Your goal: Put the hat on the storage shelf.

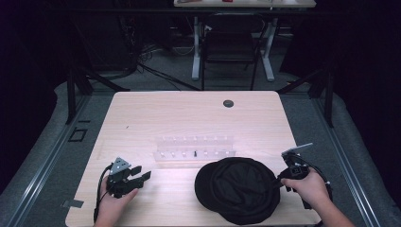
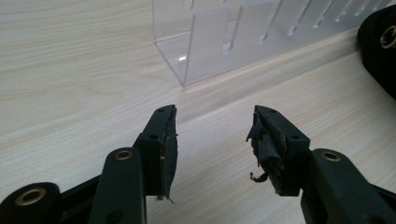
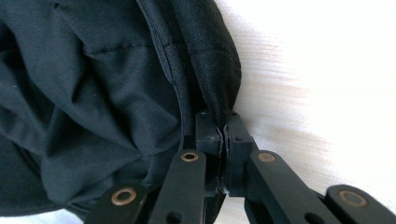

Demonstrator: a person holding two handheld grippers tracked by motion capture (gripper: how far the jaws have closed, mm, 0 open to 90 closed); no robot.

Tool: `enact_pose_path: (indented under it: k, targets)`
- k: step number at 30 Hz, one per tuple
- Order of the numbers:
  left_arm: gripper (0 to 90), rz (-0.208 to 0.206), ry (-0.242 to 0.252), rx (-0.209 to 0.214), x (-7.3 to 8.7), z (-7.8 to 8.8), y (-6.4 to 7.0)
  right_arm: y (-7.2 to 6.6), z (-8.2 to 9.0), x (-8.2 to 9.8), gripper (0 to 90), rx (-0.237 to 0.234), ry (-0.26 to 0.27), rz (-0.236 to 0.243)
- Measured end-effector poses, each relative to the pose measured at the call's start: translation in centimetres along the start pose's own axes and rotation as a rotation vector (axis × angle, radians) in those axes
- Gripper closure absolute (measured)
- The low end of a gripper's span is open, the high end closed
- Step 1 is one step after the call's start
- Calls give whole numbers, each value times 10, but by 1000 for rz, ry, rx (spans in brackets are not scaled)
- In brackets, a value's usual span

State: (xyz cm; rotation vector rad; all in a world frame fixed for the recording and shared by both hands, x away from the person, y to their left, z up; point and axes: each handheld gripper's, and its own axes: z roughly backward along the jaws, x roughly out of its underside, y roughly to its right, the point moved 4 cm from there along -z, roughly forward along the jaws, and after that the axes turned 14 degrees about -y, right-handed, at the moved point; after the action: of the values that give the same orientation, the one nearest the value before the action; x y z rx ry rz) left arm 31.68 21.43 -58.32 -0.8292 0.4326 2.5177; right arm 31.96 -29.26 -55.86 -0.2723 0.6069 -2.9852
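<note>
Left side first: we see the left gripper [image 1: 140, 173] held low over the near-left part of the wooden table [image 1: 142, 113], jaws spread apart with nothing between them. In the left gripper view the gap between the jaws shows only bare wood grain; the worn pad [image 2: 264, 144] on one jaw looks frayed at its edge. Past the jaw tips stands a clear acrylic rack [image 2: 224, 39], slotted along its walls, well apart from the jaws.

Middle of the table: we see the same rack [image 1: 195, 146] as two transparent rows, with one small dark item [image 1: 195, 152] standing in the nearer row (too small to identify). Just in front of the rack lies a black cap [image 1: 239, 189], crown crumpled, brim toward the left, near the table's front edge. In the left gripper view a bit of the cap [image 2: 380, 44] with a metal eyelet shows at the far right, not near the left jaws.

Right side: the right gripper [image 1: 279, 182] sits at the cap's right edge, the hand [image 1: 309, 187] behind it. In the right gripper view we see the jaws clamped together on the cap's [image 3: 93, 93] rim: a fold of black fabric with a stitched seam runs straight into the seam between the jaw tips. The rest of the cap spreads left of the jaws, bright tabletop to their right.

Far background: a dark chair [image 1: 231, 45] and a desk frame beyond the table.
</note>
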Motion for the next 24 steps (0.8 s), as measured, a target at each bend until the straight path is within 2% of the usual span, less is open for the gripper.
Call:
enact_pose_path:
  k: [3,4,5,6,8,12,13,14,15,16,17,18,19,20,24]
  targets:
    - [507,0,0,0,0,0,0,0,6,2,878,3,-32,20]
    - [507,1,0,-1,0,0,0,-1,6,2,879,-27,-7,5]
    - [507,-1,0,-1,0,0,0,-1,7,2,880,-34,0,1]
    - [507,-1,0,-1,0,1,0,-2,11,3,880,-35,-23,10]
    - [507,0,3,0,0,1,0,-2,15,5,881,-57,-31,19]
    - [507,3,3,0,0,0,0,-8,23,7,882,-91,-3,14]
    - [507,3,3,0,0,0,0,-7,28,8,882,-73,-43,47]
    - [507,0,3,0,0,1,0,-12,28,8,882,-107,9,15]
    - [506,0,3,-1,0,1,0,-13,32,9,882,-101,-7,27]
    - [506,0,2,0,0,1,0,-13,38,11,882,-70,-62,83]
    - [506,2,2,0,0,1,0,-17,37,11,882,-99,-3,39]
    - [506,2,2,0,0,1,0,-19,41,12,882,-88,-16,45]
    - [506,2,4,1,0,1,0,-24,42,12,882,-107,9,28]
    - [506,1,3,1,0,1,0,-25,46,13,882,-107,-10,54]
    - [506,0,2,0,0,1,-1,-34,56,17,883,-109,0,53]
